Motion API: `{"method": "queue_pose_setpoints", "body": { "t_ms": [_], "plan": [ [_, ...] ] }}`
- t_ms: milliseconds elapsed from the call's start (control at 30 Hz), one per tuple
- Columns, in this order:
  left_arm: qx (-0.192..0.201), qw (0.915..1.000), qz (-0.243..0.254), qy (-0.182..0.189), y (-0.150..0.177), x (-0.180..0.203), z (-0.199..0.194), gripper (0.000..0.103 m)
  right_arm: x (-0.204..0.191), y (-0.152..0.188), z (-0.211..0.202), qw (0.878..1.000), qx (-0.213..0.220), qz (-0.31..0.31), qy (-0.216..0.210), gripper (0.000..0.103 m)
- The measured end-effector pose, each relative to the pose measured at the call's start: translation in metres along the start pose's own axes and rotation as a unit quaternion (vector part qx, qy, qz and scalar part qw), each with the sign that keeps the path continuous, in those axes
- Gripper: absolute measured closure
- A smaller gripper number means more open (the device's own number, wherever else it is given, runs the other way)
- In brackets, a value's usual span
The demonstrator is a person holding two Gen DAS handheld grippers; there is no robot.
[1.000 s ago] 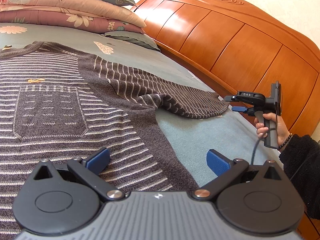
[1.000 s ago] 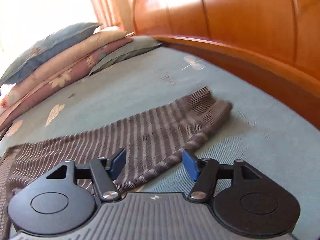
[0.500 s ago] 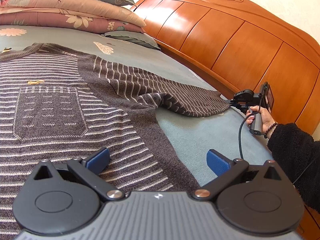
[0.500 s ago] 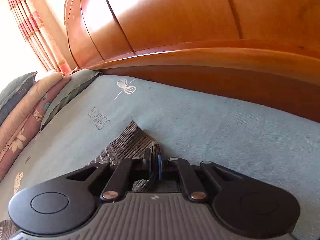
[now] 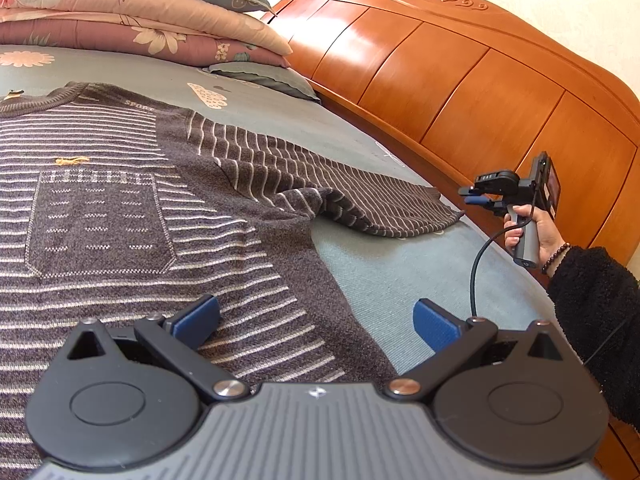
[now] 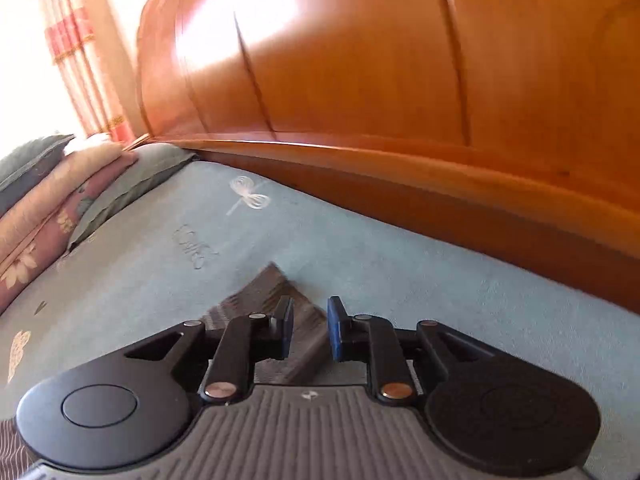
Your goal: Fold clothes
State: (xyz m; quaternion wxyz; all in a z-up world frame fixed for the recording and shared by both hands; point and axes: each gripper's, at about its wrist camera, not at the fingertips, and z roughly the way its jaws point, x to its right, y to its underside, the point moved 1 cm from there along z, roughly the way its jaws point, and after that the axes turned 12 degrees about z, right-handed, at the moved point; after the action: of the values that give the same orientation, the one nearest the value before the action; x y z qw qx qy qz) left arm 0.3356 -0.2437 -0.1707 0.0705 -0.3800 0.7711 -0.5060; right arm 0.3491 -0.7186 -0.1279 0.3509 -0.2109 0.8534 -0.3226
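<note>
A dark grey sweater (image 5: 120, 208) with pale stripes lies flat on the bed. Its sleeve (image 5: 340, 196) stretches right toward the headboard. My left gripper (image 5: 316, 318) hovers open over the sweater's side edge, nothing between its fingers. A hand holds my right gripper (image 5: 474, 196) just at the sleeve's cuff (image 5: 444, 210). In the right wrist view the right gripper (image 6: 310, 330) has its jaws a little apart and opening. The cuff (image 6: 276, 284) lies between and under them, with the pads not pressing on it.
A tall wooden headboard (image 5: 460, 80) runs along the right of the blue-green bedsheet (image 5: 400, 272). Stacked pillows and quilts (image 5: 140, 12) sit at the far end. A curtain (image 6: 68, 40) hangs beyond them. A black sleeve (image 5: 592, 304) of the person is at the right edge.
The right gripper moved in on the sleeve cuff, shut on it, and now its jaws have parted again. The left gripper has kept still.
</note>
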Motion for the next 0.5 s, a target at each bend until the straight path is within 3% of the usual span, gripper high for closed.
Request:
{"method": "queue_pose_setpoints", "body": {
  "t_ms": [67,167,333,500],
  "plan": [
    [0.001,1.0,-0.001,0.001,0.0,0.0,-0.001,0.001,-0.031,0.004,-0.011,0.997,-0.023,-0.051,-0.058,0.077],
    [0.001,1.0,-0.002,0.002,0.001,0.0,-0.001,0.001,-0.087,0.018,-0.019,0.978,-0.06,-0.138,-0.146,0.055],
    [0.003,1.0,-0.004,0.003,0.001,-0.001,-0.003,0.001,-0.195,0.068,-0.009,0.916,-0.1,-0.296,-0.25,0.051],
    [0.005,1.0,-0.005,0.005,0.001,-0.002,-0.003,0.001,-0.268,0.12,0.029,0.865,-0.163,-0.384,-0.278,0.046]
  ]
}}
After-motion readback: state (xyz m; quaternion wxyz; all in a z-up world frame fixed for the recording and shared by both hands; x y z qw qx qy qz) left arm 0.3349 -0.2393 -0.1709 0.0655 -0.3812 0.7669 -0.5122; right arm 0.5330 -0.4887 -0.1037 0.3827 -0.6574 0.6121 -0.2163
